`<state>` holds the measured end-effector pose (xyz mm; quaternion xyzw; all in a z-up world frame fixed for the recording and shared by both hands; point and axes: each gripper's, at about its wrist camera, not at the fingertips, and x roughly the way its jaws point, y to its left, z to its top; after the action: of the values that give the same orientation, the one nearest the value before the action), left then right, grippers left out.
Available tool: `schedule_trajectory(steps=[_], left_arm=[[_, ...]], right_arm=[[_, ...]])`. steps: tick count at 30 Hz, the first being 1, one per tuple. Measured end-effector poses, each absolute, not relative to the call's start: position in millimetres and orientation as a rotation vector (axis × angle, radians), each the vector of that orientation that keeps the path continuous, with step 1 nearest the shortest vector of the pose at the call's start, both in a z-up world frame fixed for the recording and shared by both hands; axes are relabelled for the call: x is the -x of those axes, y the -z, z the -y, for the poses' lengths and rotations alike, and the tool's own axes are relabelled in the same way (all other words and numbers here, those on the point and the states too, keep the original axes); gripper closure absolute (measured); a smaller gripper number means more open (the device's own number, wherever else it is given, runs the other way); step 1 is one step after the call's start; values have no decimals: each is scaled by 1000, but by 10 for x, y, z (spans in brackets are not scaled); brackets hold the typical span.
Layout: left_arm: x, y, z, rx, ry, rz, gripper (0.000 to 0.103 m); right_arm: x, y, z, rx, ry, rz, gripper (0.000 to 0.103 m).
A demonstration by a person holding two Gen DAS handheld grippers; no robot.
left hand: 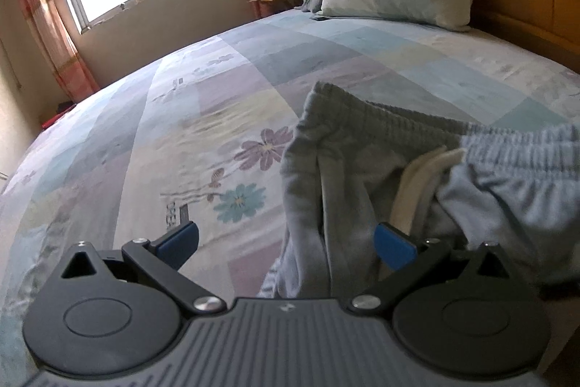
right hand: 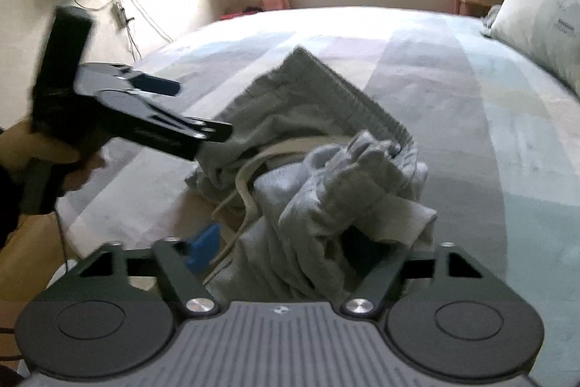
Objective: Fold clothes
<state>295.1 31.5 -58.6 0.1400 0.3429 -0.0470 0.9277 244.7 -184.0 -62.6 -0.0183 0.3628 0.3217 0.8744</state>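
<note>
Crumpled grey sweatpants [left hand: 362, 176] on bed [left hand: 181, 118], lying between spread left gripper [left hand: 286, 242] fingers; right gripper [right hand: 290, 252] spread wide, seemingly straddling cloth.

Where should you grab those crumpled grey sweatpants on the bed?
Grip the ribbed elastic waistband of the crumpled grey sweatpants, coming from the near bed edge. It stands raised and open above the heap, a firm edge, probably easiest to pinch.
</note>
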Motion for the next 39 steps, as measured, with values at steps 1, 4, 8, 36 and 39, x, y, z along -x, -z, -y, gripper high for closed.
schedule_trajectory(steps=[1, 4, 8, 36, 39], left_arm=[[-2926, 601, -319, -281, 104, -706, 1], [-2852, 648, -329, -264, 126, -714, 1], [-2769, 711, -343, -240, 169, -718, 1], [-3840, 895, -599, -280, 507, -828, 8], [-3895, 935, -624, -255, 544, -878, 8]], right_arm=[[-2465, 654, 1828, 42, -670, -769, 42], [-2453, 769, 1815, 54, -659, -778, 50], [-2453, 877, 1847, 37, -651, -774, 49], [-2868, 678, 1743, 268, -871, -934, 44], [-2906, 643, 1659, 301, -860, -974, 43]])
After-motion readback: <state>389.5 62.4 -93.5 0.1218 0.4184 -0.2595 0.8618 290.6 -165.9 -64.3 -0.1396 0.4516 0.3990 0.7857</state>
